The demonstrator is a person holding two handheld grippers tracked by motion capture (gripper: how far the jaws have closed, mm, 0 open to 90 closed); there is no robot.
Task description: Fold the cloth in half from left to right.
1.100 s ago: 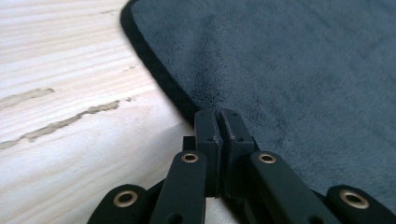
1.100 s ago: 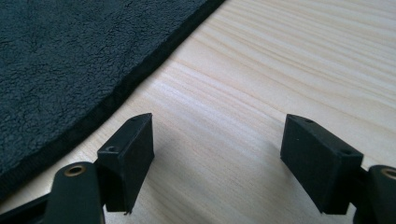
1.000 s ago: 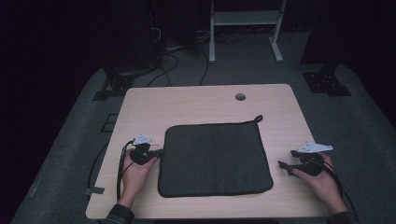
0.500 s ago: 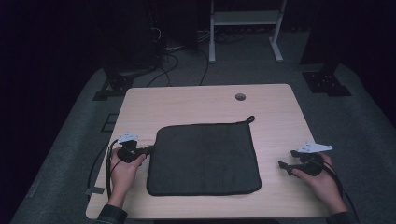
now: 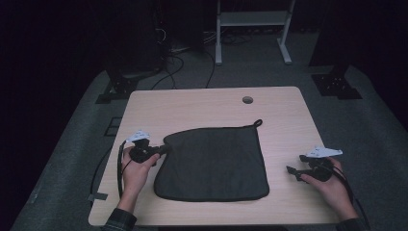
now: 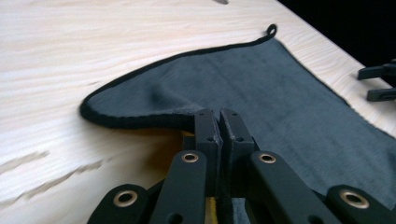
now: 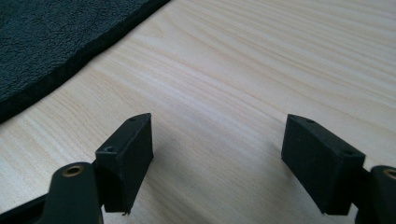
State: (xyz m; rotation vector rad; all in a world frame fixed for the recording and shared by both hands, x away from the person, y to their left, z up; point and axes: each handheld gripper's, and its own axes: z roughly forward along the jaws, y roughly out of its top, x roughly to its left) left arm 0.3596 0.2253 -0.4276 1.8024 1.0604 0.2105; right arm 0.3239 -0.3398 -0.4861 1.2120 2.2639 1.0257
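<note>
This looks like a lab or recording studio, not a home. A plain light-wood table [image 5: 202, 106] with a cable hole [image 5: 248, 100] stands alone on grey carpet [image 5: 337, 125] in a dark room. Behind it rise the white legs of a metal stand [image 5: 252, 29], black equipment bases [image 5: 337, 84] sit on the floor, and loose cables [image 5: 183, 62] trail across it.

We carry two matching black grippers: the left gripper [image 5: 163, 149] and right gripper [image 5: 294, 163] each bear a pale three-cornered plate on top and a black trailing cable. Our jaws are flat black blocks on bar links with brass-ringed pivot holes and small screw dimples. Cuffs: plaid at left, dark at right.
</note>
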